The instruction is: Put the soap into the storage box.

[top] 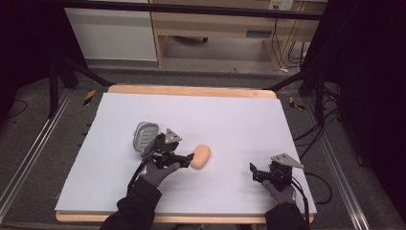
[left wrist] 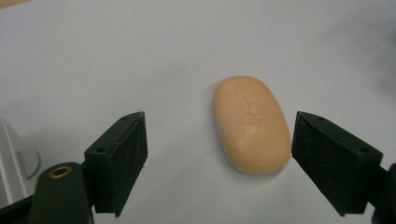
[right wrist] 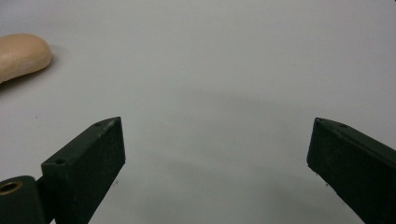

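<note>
Resting near the table's (top: 230, 103) front right corner, right gripper (top: 254, 170) jaws apart; left gripper (top: 189, 158) also apart, off-centre around soap (left wrist: 251, 124) mid-table, right pad almost touching, so closing may skid it sideways; soap dish (top: 145, 136) just behind

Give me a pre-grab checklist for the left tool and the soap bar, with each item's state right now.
1. Left tool jaws open wider than the soap bar: ok.
2. Soap bar between the jaws: ok, though it sits close to one jaw.
3. Pads pressing on the soap: not ok; no grip yet.
4. Soap lying flat on the white table: ok.
5. Soap dish within reach behind the left tool: ok.
6. Right tool open and apart from the soap: ok.
</note>
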The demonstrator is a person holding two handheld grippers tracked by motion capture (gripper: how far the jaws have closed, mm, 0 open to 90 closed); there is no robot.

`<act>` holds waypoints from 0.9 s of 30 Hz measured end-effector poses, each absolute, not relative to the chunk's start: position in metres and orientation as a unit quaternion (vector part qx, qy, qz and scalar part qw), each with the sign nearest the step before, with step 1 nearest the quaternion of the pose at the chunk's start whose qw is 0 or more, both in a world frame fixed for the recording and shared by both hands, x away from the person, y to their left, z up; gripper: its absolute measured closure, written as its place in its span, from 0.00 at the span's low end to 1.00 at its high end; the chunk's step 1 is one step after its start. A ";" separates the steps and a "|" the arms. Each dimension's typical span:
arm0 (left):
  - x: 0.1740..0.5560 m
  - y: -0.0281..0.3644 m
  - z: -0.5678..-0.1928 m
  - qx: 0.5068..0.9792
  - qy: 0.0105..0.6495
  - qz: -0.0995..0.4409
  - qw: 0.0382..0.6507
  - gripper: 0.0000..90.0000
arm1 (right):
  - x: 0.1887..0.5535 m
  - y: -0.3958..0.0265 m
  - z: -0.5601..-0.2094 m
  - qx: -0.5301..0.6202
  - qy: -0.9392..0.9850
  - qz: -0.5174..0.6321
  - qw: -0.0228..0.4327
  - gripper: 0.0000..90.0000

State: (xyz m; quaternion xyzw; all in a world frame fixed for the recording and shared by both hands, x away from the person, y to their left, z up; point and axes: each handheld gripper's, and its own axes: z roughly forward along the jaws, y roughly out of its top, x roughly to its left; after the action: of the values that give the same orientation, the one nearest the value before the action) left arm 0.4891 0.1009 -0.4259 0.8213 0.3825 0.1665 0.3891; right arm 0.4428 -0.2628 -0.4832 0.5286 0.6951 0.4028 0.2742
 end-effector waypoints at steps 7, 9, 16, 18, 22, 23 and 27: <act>0.490 0.090 -0.428 0.829 0.376 0.163 0.381 0.20 | 0.442 -0.263 -0.483 0.527 0.695 0.403 0.278 0.05; 0.491 0.087 -0.429 0.828 0.376 0.162 0.382 0.20 | 0.442 -0.264 -0.483 0.527 0.694 0.403 0.278 0.05; 0.494 0.076 -0.431 0.835 0.373 0.161 0.373 0.20 | 0.441 -0.263 -0.482 0.530 0.693 0.406 0.274 0.05; 0.495 0.074 -0.432 0.837 0.373 0.157 0.368 0.20 | 0.441 -0.264 -0.482 0.529 0.693 0.405 0.276 0.05; 0.497 0.069 -0.436 0.839 0.373 0.155 0.365 0.20 | 0.441 -0.264 -0.481 0.527 0.693 0.405 0.277 0.05; 0.498 0.068 -0.437 0.840 0.372 0.155 0.363 0.20 | 0.441 -0.264 -0.481 0.527 0.693 0.405 0.278 0.05; 0.499 0.063 -0.440 0.845 0.370 0.157 0.354 0.20 | 0.441 -0.264 -0.481 0.527 0.694 0.404 0.279 0.05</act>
State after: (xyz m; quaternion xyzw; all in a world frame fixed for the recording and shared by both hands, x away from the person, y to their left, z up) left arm 0.4990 0.0628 -0.4397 0.8448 0.3696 0.1572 0.3536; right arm 0.4412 -0.2639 -0.4812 0.5270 0.6937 0.4042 0.2787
